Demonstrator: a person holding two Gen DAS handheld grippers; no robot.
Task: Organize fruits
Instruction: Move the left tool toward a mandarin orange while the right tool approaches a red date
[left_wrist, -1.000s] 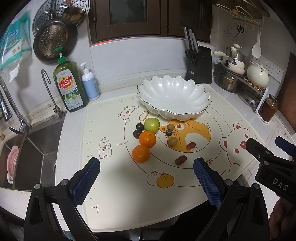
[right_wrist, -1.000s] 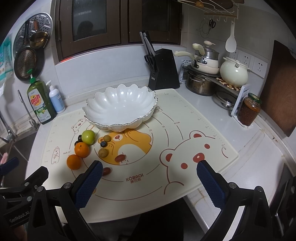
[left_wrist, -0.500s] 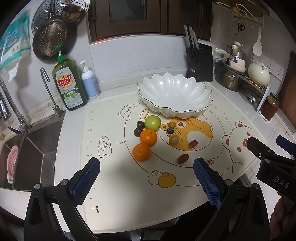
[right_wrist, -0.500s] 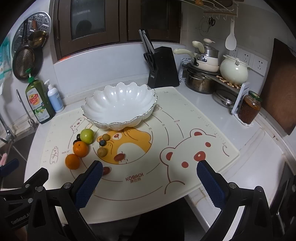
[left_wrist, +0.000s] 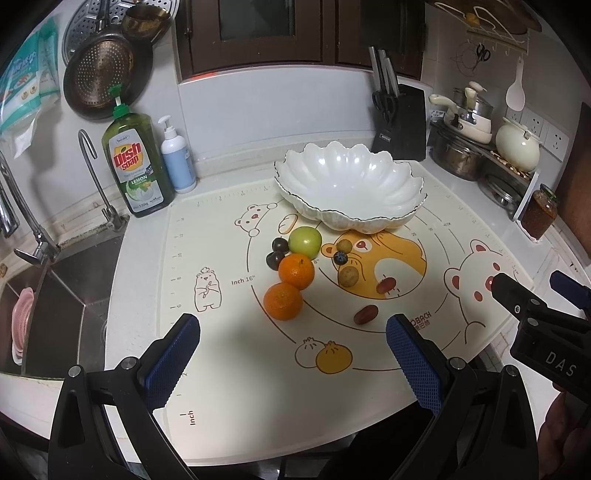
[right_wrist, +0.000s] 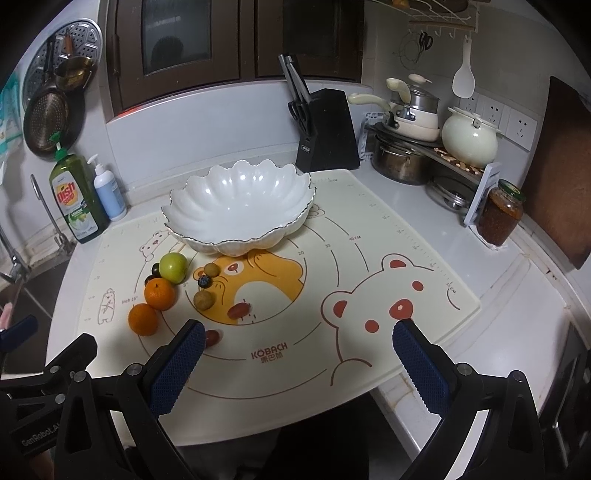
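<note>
Both grippers hang over the near edge of the counter, well short of the fruit. The left gripper (left_wrist: 291, 354) has its blue pads spread wide with nothing between them; the right gripper (right_wrist: 297, 360) is likewise wide apart and empty.

The fruit lies loose on the baking mat (right_wrist: 369, 236), just in front of the white scalloped bowl (left_wrist: 347, 184), which holds nothing. A green apple (left_wrist: 304, 242) sits nearest the bowl's rim, two dark plums (left_wrist: 277, 253) touching its left side. Two oranges (left_wrist: 290, 286) line up toward the near edge, touching each other. To their right lie two small brown longans (left_wrist: 347, 264), a blueberry (left_wrist: 340, 257) between them, and two red dates (left_wrist: 375, 299) apart from each other.

The mat's right half, over the white bear print, is bare, as is the strip along its near edge. A sink (left_wrist: 55, 295) drops away past the mat's left edge; a knife block (right_wrist: 327, 129) and pots (right_wrist: 400, 162) crowd the back right corner
</note>
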